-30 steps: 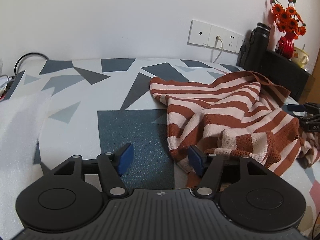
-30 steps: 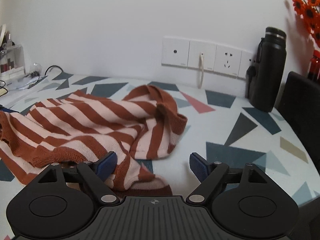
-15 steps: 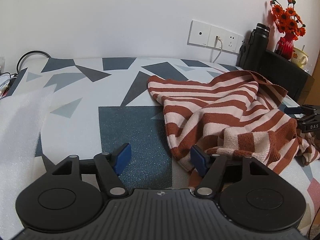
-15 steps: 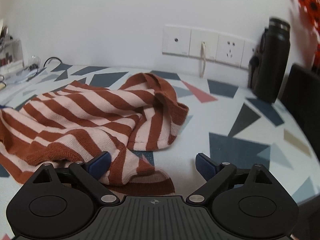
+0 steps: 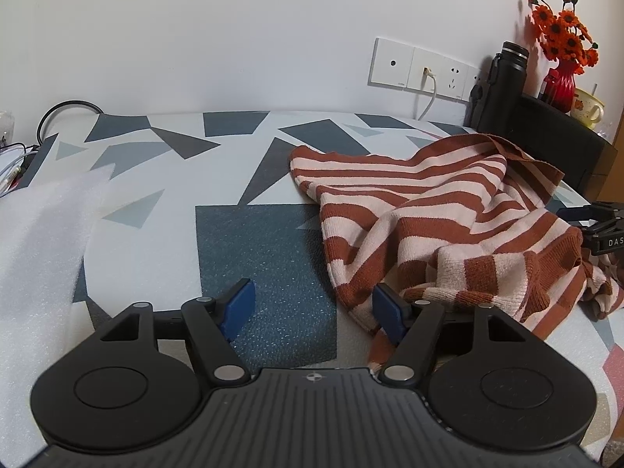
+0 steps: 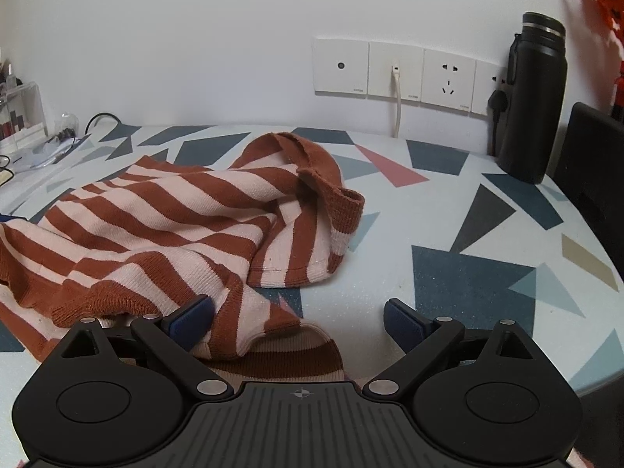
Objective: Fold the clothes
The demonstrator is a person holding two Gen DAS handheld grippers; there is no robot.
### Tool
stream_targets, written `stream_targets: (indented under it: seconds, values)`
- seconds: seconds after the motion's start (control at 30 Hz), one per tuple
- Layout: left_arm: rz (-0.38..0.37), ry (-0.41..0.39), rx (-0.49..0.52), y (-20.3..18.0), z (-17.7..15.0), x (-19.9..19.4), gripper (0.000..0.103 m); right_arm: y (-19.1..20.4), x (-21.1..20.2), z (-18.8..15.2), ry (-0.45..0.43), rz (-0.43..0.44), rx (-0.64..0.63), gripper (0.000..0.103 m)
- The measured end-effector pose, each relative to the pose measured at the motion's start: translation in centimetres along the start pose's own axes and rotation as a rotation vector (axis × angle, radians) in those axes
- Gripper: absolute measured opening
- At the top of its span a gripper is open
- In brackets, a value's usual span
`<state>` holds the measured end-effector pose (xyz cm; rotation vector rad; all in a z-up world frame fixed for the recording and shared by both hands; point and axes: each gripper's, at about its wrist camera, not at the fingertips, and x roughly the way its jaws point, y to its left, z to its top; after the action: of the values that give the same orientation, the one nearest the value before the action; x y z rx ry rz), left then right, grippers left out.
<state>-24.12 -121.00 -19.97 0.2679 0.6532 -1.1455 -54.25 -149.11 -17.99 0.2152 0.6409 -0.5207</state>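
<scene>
A rust-and-cream striped sweater (image 5: pixel 429 210) lies crumpled on the patterned table (image 5: pixel 257 245), also seen in the right wrist view (image 6: pixel 163 226). My left gripper (image 5: pixel 314 310) stands open low over the table at the sweater's left edge, and the hem lies just inside its right pad (image 5: pixel 390 314). My right gripper (image 6: pixel 298 321) has its jaws opening wide. A striped cuff lies between them beside the left pad (image 6: pixel 191 318), and neither pad presses on it. Its fingers (image 5: pixel 596 230) show at the right edge of the left wrist view.
A black flask (image 6: pixel 534 97) and wall sockets (image 6: pixel 397 70) with a white cable stand at the back. A red vase (image 5: pixel 561 78) of orange flowers and a mug sit on a black box (image 5: pixel 561 140). White foam sheet (image 5: pixel 39 241) lies left; small clutter (image 6: pixel 23 117) far left.
The right gripper's jaws have spread wider and it has shifted slightly over the sweater's cuff. The left gripper has kept its place, its jaws a little wider.
</scene>
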Motion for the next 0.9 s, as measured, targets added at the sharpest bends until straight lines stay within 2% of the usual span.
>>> stream_targets:
  seconds: [0.13,0.9]
  values:
    - [0.003,0.000,0.002,-0.07,-0.01,0.00,0.069,-0.35,0.19,0.12,0.011,0.005,0.019,0.097]
    - [-0.011,-0.008,-0.027,0.32,-0.11,-0.21,0.070,-0.61,0.57,0.27,0.036,0.019,0.042,0.100]
